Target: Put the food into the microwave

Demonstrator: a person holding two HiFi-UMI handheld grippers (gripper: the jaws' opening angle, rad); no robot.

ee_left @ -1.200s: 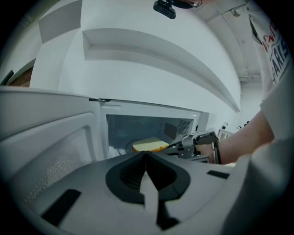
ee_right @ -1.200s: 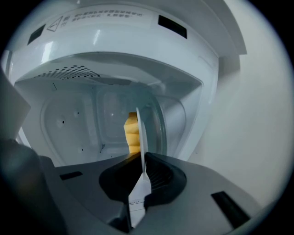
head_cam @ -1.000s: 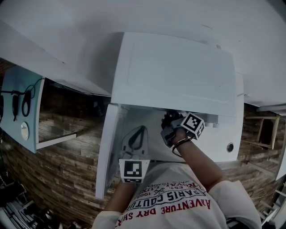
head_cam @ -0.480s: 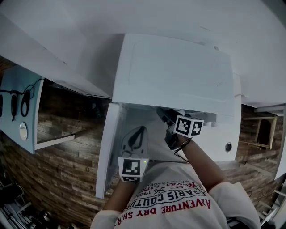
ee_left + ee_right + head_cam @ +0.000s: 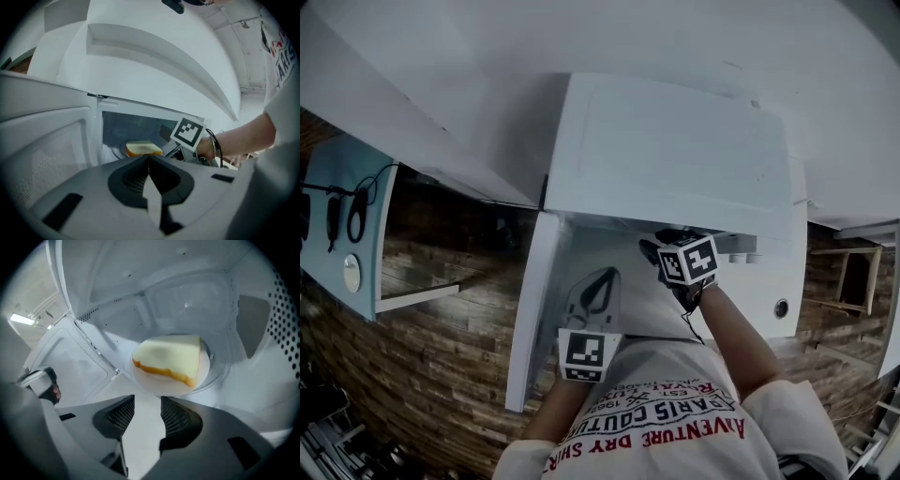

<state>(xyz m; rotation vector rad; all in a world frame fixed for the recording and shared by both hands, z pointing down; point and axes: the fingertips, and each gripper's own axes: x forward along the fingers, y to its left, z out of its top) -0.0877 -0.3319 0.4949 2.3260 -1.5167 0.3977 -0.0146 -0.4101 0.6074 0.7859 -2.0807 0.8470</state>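
Note:
A slice of bread (image 5: 171, 357) lies on a small white plate (image 5: 159, 384) on the glass turntable (image 5: 224, 367) inside the white microwave (image 5: 675, 150). My right gripper (image 5: 147, 401) reaches into the cavity just short of the plate. Its jaws have just swung wide open, then eased in slightly, and nothing is between them. In the head view the right gripper (image 5: 666, 246) goes in under the microwave's top. My left gripper (image 5: 149, 157) hangs outside the opening, jaws shut and empty, pointing at the bread (image 5: 143, 149).
The microwave door (image 5: 530, 314) stands open at the left. The perforated cavity wall (image 5: 281, 329) is close on the right of my right gripper. Wood-panelled flooring (image 5: 441, 356) lies around the person's shirt (image 5: 661, 417).
My right gripper has rolled at the wrist, its marker cube turning and shifting slightly left. The left gripper has stayed nearly still in front of the opening.

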